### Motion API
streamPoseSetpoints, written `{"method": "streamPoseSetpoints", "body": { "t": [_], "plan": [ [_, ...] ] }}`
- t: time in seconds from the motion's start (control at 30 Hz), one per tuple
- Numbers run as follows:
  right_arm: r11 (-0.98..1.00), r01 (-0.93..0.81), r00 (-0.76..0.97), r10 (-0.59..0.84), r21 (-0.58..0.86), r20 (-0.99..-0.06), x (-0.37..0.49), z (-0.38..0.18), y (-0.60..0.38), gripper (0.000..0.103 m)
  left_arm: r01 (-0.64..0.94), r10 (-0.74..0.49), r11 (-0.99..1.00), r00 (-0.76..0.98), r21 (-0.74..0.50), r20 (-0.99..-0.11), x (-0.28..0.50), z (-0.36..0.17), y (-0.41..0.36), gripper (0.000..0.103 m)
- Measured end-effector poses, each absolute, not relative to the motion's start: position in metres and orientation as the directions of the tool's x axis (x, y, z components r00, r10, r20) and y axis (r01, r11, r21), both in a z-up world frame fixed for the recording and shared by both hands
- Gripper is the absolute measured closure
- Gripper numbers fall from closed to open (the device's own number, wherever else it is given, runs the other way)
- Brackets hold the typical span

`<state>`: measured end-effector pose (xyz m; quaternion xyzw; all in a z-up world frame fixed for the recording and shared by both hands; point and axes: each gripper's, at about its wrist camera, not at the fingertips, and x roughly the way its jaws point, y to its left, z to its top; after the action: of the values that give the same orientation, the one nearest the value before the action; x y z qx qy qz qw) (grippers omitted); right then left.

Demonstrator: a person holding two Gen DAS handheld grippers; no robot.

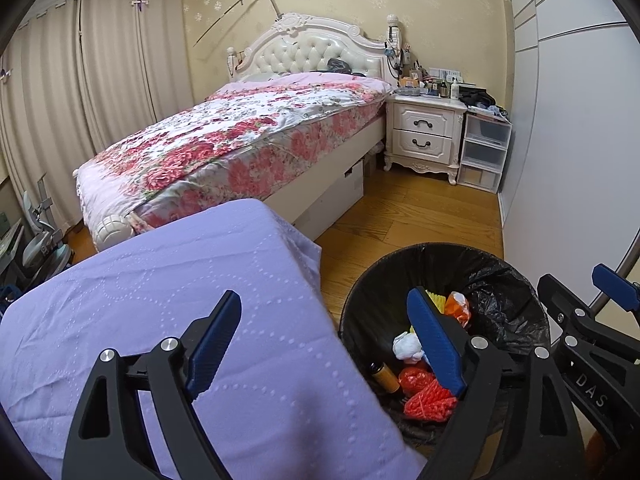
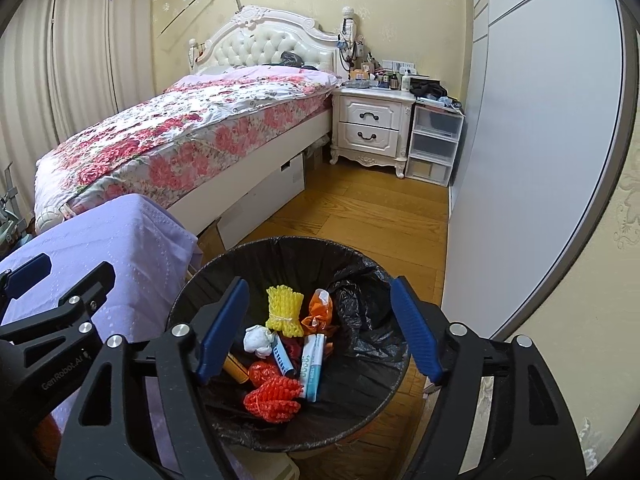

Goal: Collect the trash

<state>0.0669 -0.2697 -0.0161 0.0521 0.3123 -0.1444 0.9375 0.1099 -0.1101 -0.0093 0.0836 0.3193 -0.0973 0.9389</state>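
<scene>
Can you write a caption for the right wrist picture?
Open right claw above the trash bin of colourful rubbish.

trash [image 2: 280, 356] in bin [image 2: 356, 408] (beside table [image 2: 132, 248])

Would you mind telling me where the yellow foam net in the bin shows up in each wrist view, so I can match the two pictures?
Left wrist view: the yellow foam net is only a sliver in the trash bin, lower right, mostly hidden behind a blue finger.
Right wrist view: the yellow foam net lies in full view near the lower centre, inside the trash bin.
Shared landmark: the white nightstand beside the bed.
</scene>
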Motion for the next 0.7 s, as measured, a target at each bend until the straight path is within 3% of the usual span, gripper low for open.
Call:
{"method": "streamPoseSetpoints", "body": {
  "t": [0.7],
  "plan": [
    [0.968,0.252,0.809,-0.207,0.007,-0.549,-0.009,0.011,-0.225,0.025,0.154,-0.088,0.986,0.811,0.065,-0.578,0.03,0.012,-0.049,0.019]
  ]
}}
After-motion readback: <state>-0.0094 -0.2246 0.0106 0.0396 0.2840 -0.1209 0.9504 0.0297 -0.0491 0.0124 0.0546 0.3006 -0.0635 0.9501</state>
